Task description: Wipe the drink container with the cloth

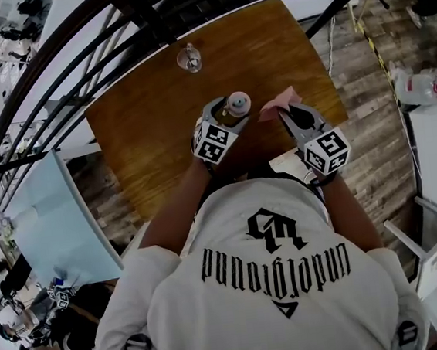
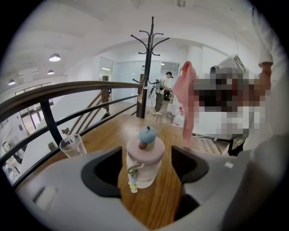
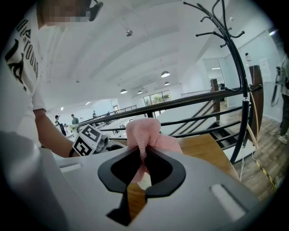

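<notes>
The drink container (image 2: 145, 159), a pale pink bottle with a blue knob on its lid, stands upright on the wooden table (image 1: 158, 114). It sits between the wide-apart jaws of my left gripper (image 2: 145, 180), with a gap on each side. From the head view the container (image 1: 237, 103) is at the left gripper's (image 1: 225, 115) tips. My right gripper (image 3: 143, 155) is shut on a pink mesh cloth (image 3: 144, 133), held up in the air. The cloth (image 1: 281, 105) hangs just right of the container, apart from it; it also shows as a hanging pink strip (image 2: 186, 106).
A clear drinking glass (image 1: 188, 58) stands farther back on the table, also seen left of the container (image 2: 72, 145). A dark railing (image 2: 58, 90) curves round the table's far side. A black coat rack (image 2: 146, 67) stands beyond it. People are in the distance.
</notes>
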### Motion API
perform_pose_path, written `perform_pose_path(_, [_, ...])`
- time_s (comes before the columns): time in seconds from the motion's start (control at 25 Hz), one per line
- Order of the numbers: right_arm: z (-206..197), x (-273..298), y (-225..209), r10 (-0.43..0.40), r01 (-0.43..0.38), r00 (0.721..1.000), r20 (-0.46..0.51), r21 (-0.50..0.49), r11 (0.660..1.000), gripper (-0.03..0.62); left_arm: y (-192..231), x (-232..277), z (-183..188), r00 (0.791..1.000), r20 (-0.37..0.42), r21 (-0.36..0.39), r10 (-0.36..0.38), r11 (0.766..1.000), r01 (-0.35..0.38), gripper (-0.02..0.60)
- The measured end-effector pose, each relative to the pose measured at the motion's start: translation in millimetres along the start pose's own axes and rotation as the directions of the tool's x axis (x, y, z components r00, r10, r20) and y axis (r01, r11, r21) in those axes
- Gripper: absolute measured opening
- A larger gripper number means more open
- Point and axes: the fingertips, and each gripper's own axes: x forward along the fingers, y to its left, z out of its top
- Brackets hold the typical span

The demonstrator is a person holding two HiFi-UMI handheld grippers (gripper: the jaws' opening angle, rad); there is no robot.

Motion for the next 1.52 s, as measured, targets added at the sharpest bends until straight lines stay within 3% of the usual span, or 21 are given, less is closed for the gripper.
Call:
perform_pose_path(0.4, [16.3,0.2,35.1,-0.012,0.014,0.999,0.049,-0.035,0.999,0.037,2.4,-69.8,22.9,0.991,0.133,-0.012,0.014,1.0,-0.013,0.387])
perform_pose_path(0.48, [19.7,1.1,49.2,-0.009,0.011,0.998,0.059,-0.047,0.999,0.037,1.5,-90.9,24.5,0.988,0.155,-0.004,0.014,1.0,-0.013,0.361])
perform_pose_path(0.96, [31.0,-8.7,106.7,-0.025,0.036,0.992,0.12,-0.088,0.995,0.037,-16.5,-193.9,21.2,0.958,0.287,-0.046,-0.011,0.999,0.025,0.069])
perform_pose_path(1.04, [30.1,-13.5,117.0,-0.035,0.047,0.991,0.131,-0.089,0.995,0.037,-18.7,-202.0,16.4,0.955,0.294,-0.039,-0.027,0.998,0.04,0.051])
perform_pose_path(1.52, [32.4,-50.7,145.0,-0.053,0.073,0.984,0.168,-0.116,0.991,0.037,-39.2,-230.1,21.7,0.93,0.362,-0.024,-0.064,0.997,0.078,0.049])
